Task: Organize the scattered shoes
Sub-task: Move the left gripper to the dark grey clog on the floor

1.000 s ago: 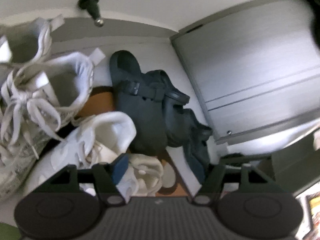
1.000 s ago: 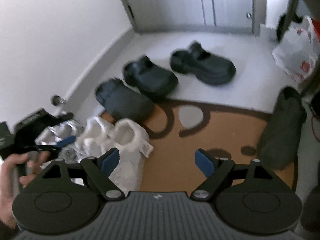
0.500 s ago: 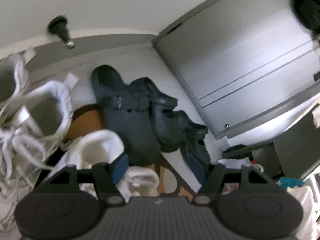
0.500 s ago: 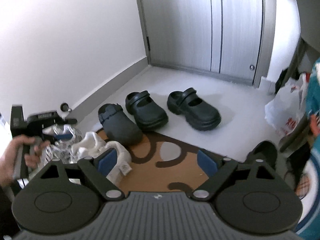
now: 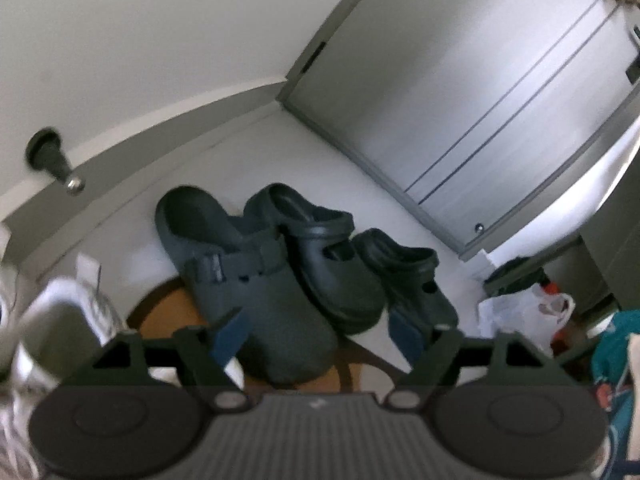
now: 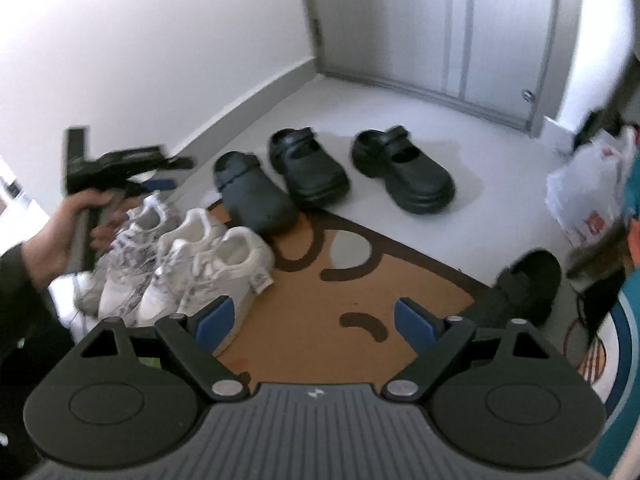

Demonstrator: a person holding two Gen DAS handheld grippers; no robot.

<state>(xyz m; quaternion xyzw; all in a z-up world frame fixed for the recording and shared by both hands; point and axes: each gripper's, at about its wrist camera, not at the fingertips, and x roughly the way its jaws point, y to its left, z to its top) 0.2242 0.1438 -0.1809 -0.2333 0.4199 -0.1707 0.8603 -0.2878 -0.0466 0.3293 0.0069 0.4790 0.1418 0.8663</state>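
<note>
Three dark clogs stand in a row by the wall: a buckled clog (image 6: pixel 252 196) with its toe on the mat, a strapped clog (image 6: pixel 308 166) beside it, and another strapped clog (image 6: pixel 404 170) further right. White sneakers (image 6: pixel 208 264) lie side by side at the left, on the mat's edge. A lone dark slipper (image 6: pixel 524 284) sits at the mat's right corner. My left gripper (image 5: pixel 320 332) is open above the buckled clog (image 5: pixel 248 280), holding nothing. My right gripper (image 6: pixel 316 318) is open over the mat, empty. A hand (image 6: pixel 68 232) holds the left gripper's handle.
A brown doormat (image 6: pixel 340 280) with dark lettering covers the floor centre. A grey sliding door (image 6: pixel 452 28) closes the far end. A doorstop (image 5: pixel 52 156) sticks out of the left skirting. A white plastic bag (image 6: pixel 588 188) and clutter crowd the right side.
Both grippers have lifted and pulled back from the shoes. The left one swung right, away from the white sneakers toward the dark clogs. Jaws stayed open.
</note>
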